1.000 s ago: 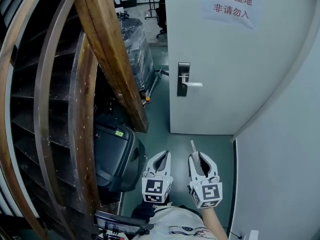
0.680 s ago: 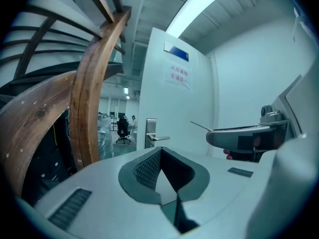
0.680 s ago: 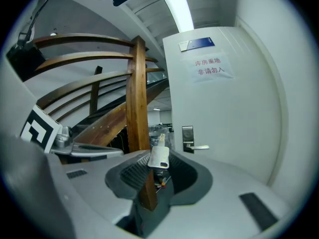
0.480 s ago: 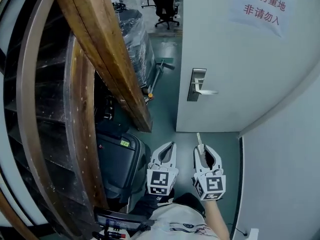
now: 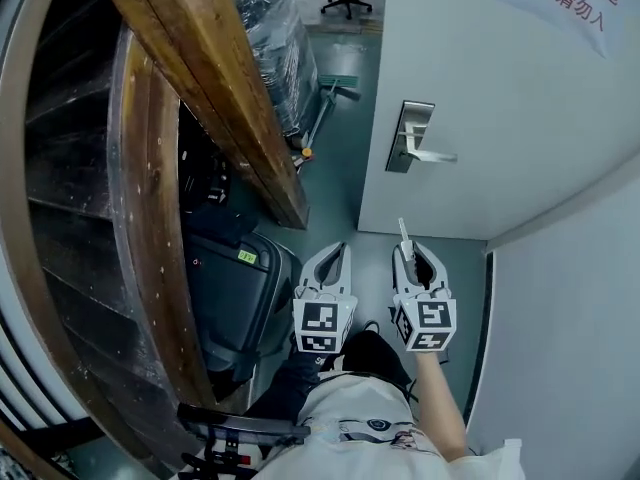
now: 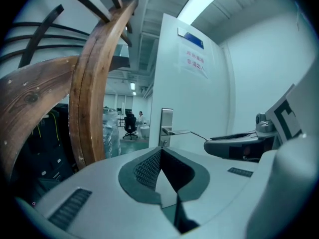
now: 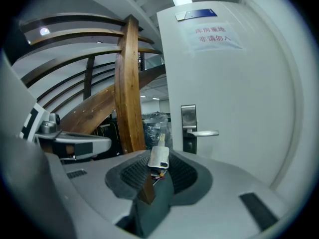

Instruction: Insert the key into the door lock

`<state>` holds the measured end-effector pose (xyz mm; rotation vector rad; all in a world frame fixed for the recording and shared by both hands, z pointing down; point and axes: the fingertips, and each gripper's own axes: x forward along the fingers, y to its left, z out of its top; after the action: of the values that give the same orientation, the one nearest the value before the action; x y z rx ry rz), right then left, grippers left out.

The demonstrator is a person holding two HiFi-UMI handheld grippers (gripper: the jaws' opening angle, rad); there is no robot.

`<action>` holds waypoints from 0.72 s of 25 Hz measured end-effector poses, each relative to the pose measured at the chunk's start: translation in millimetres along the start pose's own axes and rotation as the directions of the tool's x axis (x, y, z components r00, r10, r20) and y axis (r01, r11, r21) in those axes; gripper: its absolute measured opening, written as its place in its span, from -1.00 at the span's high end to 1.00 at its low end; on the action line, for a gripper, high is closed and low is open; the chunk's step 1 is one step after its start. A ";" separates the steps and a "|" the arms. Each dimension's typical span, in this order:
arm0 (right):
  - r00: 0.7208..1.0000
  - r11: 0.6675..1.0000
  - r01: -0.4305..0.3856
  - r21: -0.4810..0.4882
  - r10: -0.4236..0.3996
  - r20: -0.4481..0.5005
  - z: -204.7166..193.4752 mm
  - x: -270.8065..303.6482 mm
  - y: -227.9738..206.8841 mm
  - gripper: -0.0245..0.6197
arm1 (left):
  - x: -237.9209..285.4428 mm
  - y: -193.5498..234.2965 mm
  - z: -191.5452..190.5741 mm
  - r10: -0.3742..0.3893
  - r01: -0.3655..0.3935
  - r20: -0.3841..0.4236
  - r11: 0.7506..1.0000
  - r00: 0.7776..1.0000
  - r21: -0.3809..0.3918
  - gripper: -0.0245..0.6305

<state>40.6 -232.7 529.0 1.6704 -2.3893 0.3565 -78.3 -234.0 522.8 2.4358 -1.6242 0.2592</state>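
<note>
The right gripper (image 5: 415, 258) is squeezing the key (image 5: 403, 233) tight, and it should be going slow and straight toward the far-off lock (image 5: 411, 136).

Air between right gripper (image 5: 415, 258) and lock plate (image 5: 409, 136) free, nothing in line. Lever handle (image 5: 434, 155) juts right from plate. Door (image 5: 500, 78) closes far side. Grey wall (image 5: 575, 328) near on right, leaves only narrow floor strip (image 5: 470, 278) there. Wooden stair beam (image 5: 215, 98) slants down at left, foot near door edge. Black case (image 5: 235, 303) just left of left gripper (image 5: 332, 260), blocks near-left side. Gap between beam and door edge open toward far hall.
</note>
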 end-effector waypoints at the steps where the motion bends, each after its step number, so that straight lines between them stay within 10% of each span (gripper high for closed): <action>1: 1.000 1.000 -0.005 -0.001 0.005 -0.006 -5.9 8.8 -5.2 0.55 | 4.7 2.4 -5.5 0.013 -0.013 0.001 1.000 1.000 -0.007 0.91; 18: 0.999 0.994 0.052 -0.097 -0.053 -0.011 -52.5 170.9 -102.5 0.55 | 72.0 27.7 -111.3 0.081 -0.082 -0.014 0.994 0.997 -0.067 0.91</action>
<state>80.6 -402.6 638.6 1.6786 -2.3091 0.2380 -80.2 -279.1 650.5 2.3181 -1.7013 0.2256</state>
